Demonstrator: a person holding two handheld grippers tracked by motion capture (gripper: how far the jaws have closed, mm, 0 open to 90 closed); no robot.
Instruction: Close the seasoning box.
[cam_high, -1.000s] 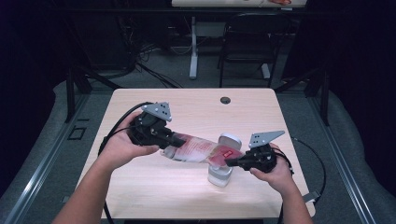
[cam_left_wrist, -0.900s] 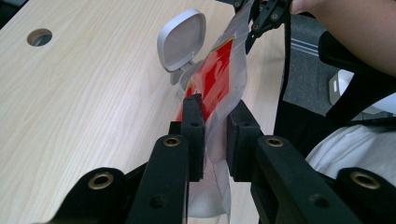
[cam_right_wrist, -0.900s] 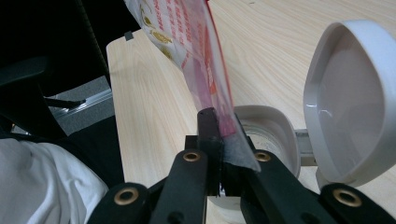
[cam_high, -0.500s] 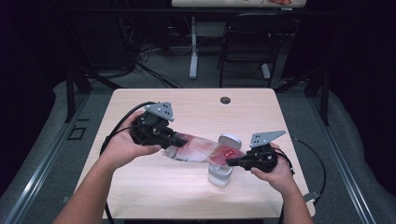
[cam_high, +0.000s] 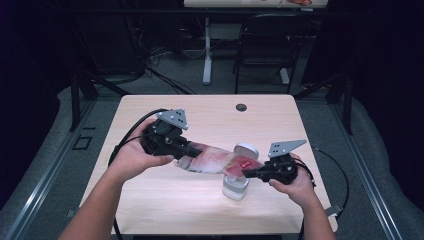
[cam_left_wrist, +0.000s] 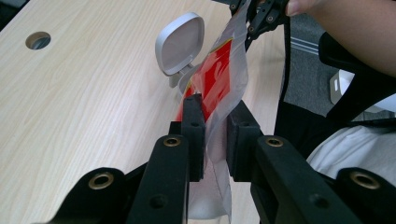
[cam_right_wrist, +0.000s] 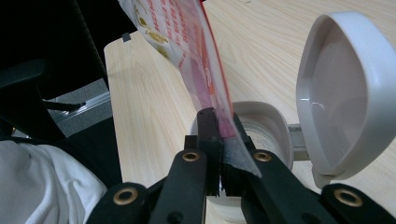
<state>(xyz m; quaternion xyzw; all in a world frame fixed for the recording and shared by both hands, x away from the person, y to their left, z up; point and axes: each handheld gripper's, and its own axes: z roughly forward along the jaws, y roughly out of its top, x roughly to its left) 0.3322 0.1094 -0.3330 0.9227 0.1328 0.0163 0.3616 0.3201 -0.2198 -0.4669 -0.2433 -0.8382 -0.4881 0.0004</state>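
The bench (cam_high: 165, 205) is a light wooden one with a small round hole (cam_high: 241, 107) near its far edge. Behind it, on the grey floor, stands a dark chair (cam_high: 262, 55). Above the middle of the bench a red and clear plastic packet (cam_high: 215, 161) is held in the air between the two tools, stretched from left to right and sloping a little down toward the right side. The left hand-held gripper (cam_high: 186, 150) is closed on the left end of the packet; in the left gripper view the two black jaws press the clear film between them, and the red printed part of the packet (cam_left_wrist: 219, 84) goes up and away toward the other tool. The right hand-held gripper (cam_high: 248, 174) is closed on the right end of the packet; in the right gripper view the jaws pinch the red edge of the packet (cam_right_wrist: 196, 56) very tight. Just under this right end stands a small grey-white container (cam_high: 235, 186) on the bench, and its hinged lid (cam_high: 246, 150) is open and stands upright behind it. In the right gripper view the open mouth of the container (cam_right_wrist: 264, 128) is directly behind the jaws, and the lid (cam_right_wrist: 343, 93) rises at the right.
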